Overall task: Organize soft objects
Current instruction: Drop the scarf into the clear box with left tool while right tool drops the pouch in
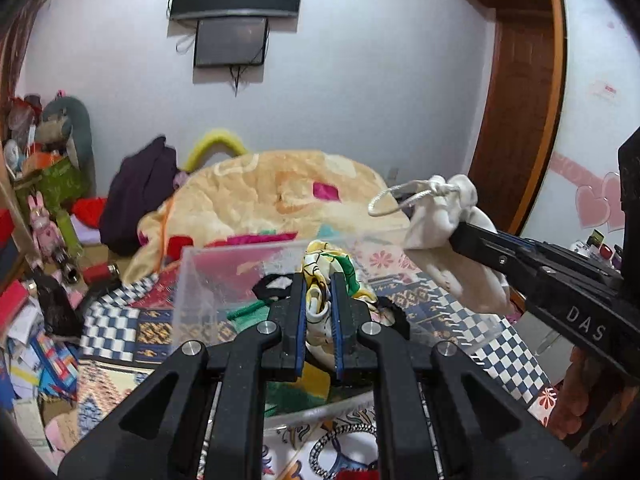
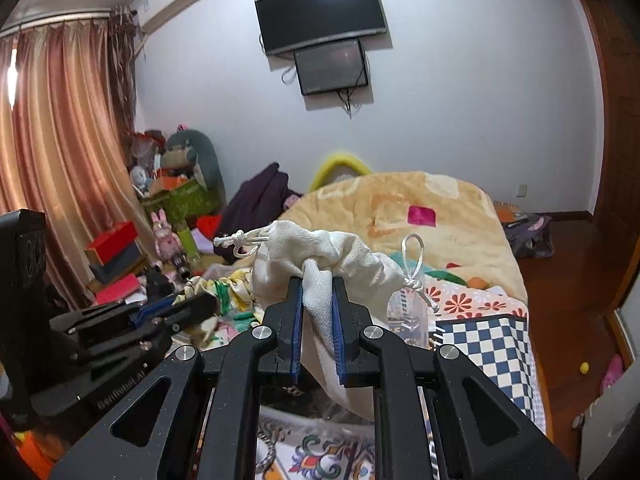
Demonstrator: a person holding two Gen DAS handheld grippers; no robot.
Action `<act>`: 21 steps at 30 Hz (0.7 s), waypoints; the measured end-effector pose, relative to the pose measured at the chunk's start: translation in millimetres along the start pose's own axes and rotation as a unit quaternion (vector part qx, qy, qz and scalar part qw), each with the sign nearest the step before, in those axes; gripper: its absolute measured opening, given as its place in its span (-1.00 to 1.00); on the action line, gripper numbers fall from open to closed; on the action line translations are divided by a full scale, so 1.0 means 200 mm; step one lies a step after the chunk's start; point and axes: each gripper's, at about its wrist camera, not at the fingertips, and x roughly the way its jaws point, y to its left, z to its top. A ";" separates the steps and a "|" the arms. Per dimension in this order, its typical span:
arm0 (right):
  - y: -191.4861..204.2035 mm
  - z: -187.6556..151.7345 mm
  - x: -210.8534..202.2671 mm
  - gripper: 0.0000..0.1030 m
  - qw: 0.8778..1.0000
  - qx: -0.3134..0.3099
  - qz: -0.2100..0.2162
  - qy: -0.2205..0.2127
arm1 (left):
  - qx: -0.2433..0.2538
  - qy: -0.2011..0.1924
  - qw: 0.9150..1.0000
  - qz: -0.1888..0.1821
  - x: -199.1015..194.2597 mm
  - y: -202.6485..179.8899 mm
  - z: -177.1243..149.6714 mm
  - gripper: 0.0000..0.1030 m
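Observation:
My left gripper is shut on a yellow, white and green patterned scarf and holds it inside a clear plastic box on the bed. Green and black cloth pieces lie in the box. My right gripper is shut on a white drawstring pouch and holds it in the air. In the left wrist view the pouch hangs above the box's right side, with the right gripper coming in from the right. The left gripper shows at the left of the right wrist view.
The box stands on a patchwork bedspread. A cream fleece blanket is heaped behind it, with a dark purple garment to its left. Toys and boxes crowd the floor at left. A wooden door is at right.

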 end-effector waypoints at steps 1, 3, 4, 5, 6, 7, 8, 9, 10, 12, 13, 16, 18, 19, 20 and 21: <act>0.00 0.00 0.04 -0.77 1.000 0.000 0.002 0.009 | -0.002 0.005 1.000 0.000 0.03 0.01 0.00 -0.80; -0.02 0.01 0.09 -0.77 1.000 0.001 0.003 0.023 | 0.002 0.013 1.000 0.010 0.09 0.01 0.00 -0.80; -0.02 0.00 0.12 -0.77 1.000 0.002 0.003 0.029 | 0.004 0.017 1.000 0.015 0.12 0.01 0.00 -0.81; -0.02 0.00 0.14 -0.77 0.999 0.002 0.001 0.035 | 0.004 0.022 1.000 0.018 0.14 0.02 -0.01 -0.81; -0.03 0.00 0.16 -0.77 0.999 0.002 -0.001 0.042 | 0.001 0.028 0.999 0.016 0.17 0.03 -0.01 -0.81; -0.03 -0.01 0.18 -0.77 0.999 0.001 -0.002 0.048 | -0.002 0.033 0.999 0.014 0.19 0.04 -0.01 -0.81; -0.03 -0.01 0.20 -0.77 0.999 0.001 -0.005 0.054 | -0.005 0.039 0.999 0.013 0.21 0.05 -0.01 -0.80; -0.03 -0.02 0.22 -0.77 0.998 0.001 -0.007 0.060 | -0.006 0.045 0.999 0.014 0.23 0.06 -0.02 -0.80; -0.04 -0.03 0.23 -0.77 0.998 0.001 -0.007 0.065 | -0.006 0.051 0.999 0.014 0.25 0.06 -0.03 -0.80; -0.04 -0.05 0.26 -0.77 0.997 0.007 -0.009 0.073 | -0.004 0.059 0.998 0.017 0.27 0.07 -0.03 -0.80; -0.04 -0.05 0.27 -0.77 0.997 0.010 -0.008 0.078 | -0.003 0.060 0.998 0.021 0.28 0.07 -0.03 -0.80; -0.04 -0.06 0.30 -0.74 0.996 0.011 -0.011 0.088 | 0.002 0.060 0.998 0.027 0.27 0.07 -0.04 -0.76; -0.04 -0.06 0.32 -0.70 0.995 0.009 -0.012 0.095 | 0.003 0.059 0.998 0.024 0.25 0.07 -0.04 -0.69; -0.04 -0.06 0.32 -0.70 0.995 0.007 -0.011 0.099 | 0.002 0.059 0.998 0.023 0.25 0.07 -0.04 -0.63; -0.03 -0.06 0.33 -0.70 0.995 0.005 -0.013 0.101 | 0.002 0.059 0.998 0.022 0.24 0.07 -0.04 -0.58; -0.03 -0.06 0.32 -0.67 0.994 0.002 -0.015 0.104 | 0.001 0.058 0.998 0.020 0.22 0.08 -0.04 -0.54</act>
